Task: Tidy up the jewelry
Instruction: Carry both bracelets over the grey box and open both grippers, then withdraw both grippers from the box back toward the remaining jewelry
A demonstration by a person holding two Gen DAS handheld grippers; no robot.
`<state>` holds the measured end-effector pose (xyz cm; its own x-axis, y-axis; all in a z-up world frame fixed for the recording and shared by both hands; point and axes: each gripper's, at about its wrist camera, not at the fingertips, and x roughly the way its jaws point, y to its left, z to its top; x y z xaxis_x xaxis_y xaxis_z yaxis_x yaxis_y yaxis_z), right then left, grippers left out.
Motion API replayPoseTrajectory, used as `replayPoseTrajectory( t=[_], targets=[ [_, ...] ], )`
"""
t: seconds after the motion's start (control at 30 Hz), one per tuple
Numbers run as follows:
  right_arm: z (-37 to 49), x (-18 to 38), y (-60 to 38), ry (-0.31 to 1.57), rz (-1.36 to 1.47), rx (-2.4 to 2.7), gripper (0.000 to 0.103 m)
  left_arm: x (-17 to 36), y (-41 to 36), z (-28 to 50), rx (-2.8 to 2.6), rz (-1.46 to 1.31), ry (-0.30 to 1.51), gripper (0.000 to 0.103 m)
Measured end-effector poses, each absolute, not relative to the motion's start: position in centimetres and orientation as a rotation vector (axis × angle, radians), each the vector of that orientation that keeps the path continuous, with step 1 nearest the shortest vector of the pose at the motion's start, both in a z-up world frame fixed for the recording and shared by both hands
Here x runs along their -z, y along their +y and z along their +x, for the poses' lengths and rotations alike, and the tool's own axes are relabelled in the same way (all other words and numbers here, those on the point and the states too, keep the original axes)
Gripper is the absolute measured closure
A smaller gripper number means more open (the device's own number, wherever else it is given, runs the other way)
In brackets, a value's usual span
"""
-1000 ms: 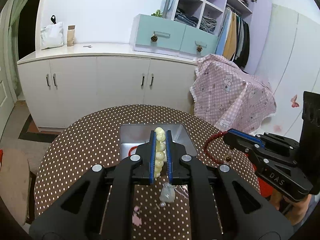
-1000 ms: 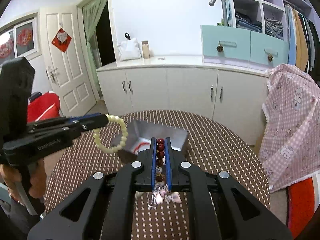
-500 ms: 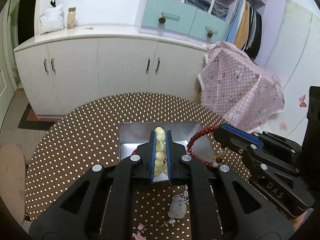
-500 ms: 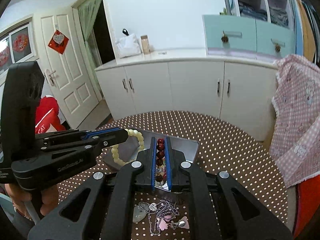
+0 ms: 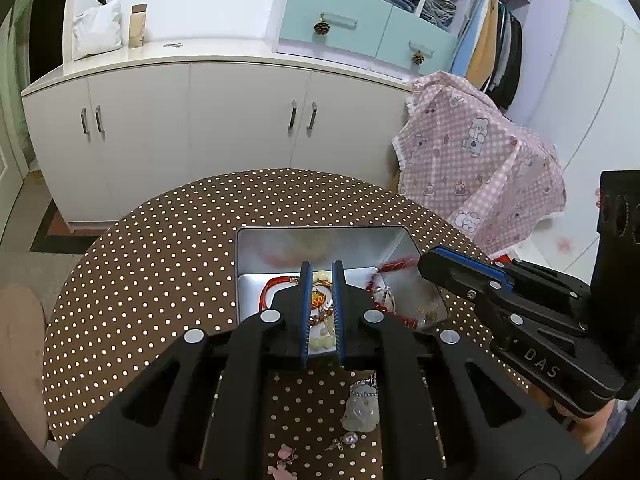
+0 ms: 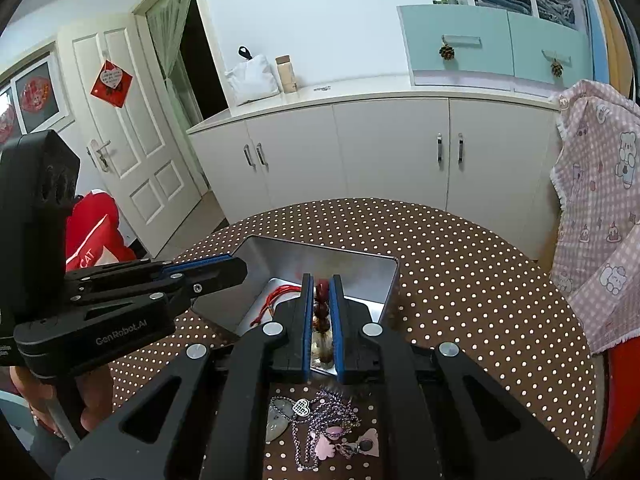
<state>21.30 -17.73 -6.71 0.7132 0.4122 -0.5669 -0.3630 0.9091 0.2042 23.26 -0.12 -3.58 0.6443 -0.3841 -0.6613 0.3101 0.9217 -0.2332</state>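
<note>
A silver metal tin (image 5: 246, 264) stands on the dotted round table, also in the right wrist view (image 6: 362, 264). My left gripper (image 5: 320, 280) is over the tin with its jaws slightly parted; the pale yellow bead bracelet (image 5: 322, 342) lies in the tin below, beside a red cord bracelet (image 5: 270, 288). My right gripper (image 6: 320, 288) is over the tin with a dark red bead bracelet (image 6: 322, 308) between its fingers; the bracelet also shows in the left wrist view (image 5: 378, 302), blurred. Whether the jaws still pinch it is unclear.
A tangle of chain necklaces and pink charms (image 6: 324, 428) lies on the table in front of the tin, with a pale stone pendant (image 5: 360, 410). White cabinets (image 5: 200, 128) stand behind the table. A pink checked cloth (image 5: 480, 168) hangs at right.
Both grippers moved down over the tin. The left jaws parted and the yellow bracelet dropped into the tin. The right jaws widened a little around the red bracelet.
</note>
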Motion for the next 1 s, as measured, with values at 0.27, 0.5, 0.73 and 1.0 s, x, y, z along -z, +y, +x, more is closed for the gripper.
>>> replayPoseTrajectory(
  t=[0.27, 0.5, 0.73, 1.0],
  targets=[
    [19.8, 5.7, -18.6, 0.627, 0.098, -0.444, 0.093, 3.1, 0.5, 21.2, 0.358, -0.057, 0.738, 0.092],
    [17.5, 4.9, -19.2, 0.586, 0.096, -0.435, 0.067, 2.5, 1.6, 18.4, 0.299, -0.024, 0.688, 0.092],
    [15.3, 5.5, -18.9, 0.574, 0.066, -0.418, 0.058, 2.2, 2.7, 15.0, 0.271, -0.042, 0.612, 0.026],
    [13.1, 7.7, -18.9, 0.607, 0.082, -0.411, 0.055, 4.3, 3.2, 12.6, 0.224, 0.025, 0.642, 0.026]
  ],
)
